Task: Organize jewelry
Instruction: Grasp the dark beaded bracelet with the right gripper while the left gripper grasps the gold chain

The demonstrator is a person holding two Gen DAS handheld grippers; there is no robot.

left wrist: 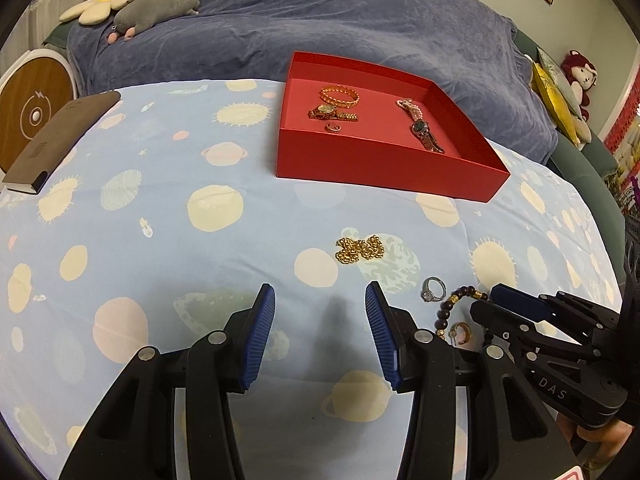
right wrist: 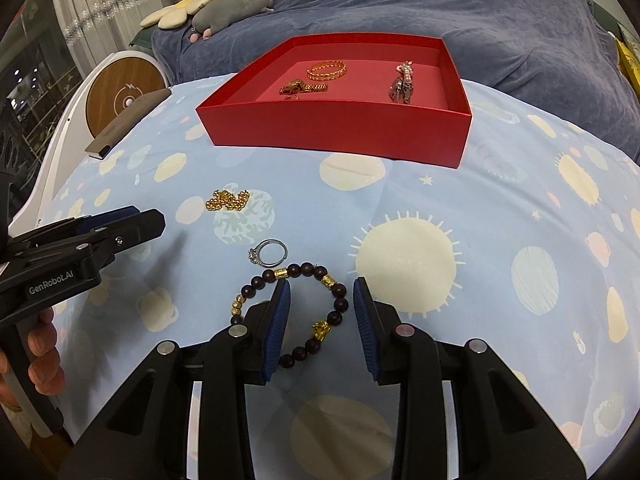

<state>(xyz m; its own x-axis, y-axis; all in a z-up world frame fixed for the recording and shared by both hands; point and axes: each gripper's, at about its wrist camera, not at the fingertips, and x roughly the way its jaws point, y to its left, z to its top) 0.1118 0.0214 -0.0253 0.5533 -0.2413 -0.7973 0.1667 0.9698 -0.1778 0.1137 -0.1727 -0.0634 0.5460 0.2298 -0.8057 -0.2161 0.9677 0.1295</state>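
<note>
Planet-print bedding is carrying the work. At its far side the red tray is already holding several bracelets and watches. I am holding my right tongs open, straddling the near-right arc of the beaded bracelet; nothing is gripped yet. My left tongs are hovering open and empty, near the gold chain. The silver ring is lying just beyond the bracelet. Next move, by my judgement: lower, close on the beads, then carry to the tray.

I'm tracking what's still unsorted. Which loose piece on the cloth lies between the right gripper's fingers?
The dark bead bracelet: the right hand-held gripper straddles its rim. The silver ring and gold chain lie farther ahead.
</note>
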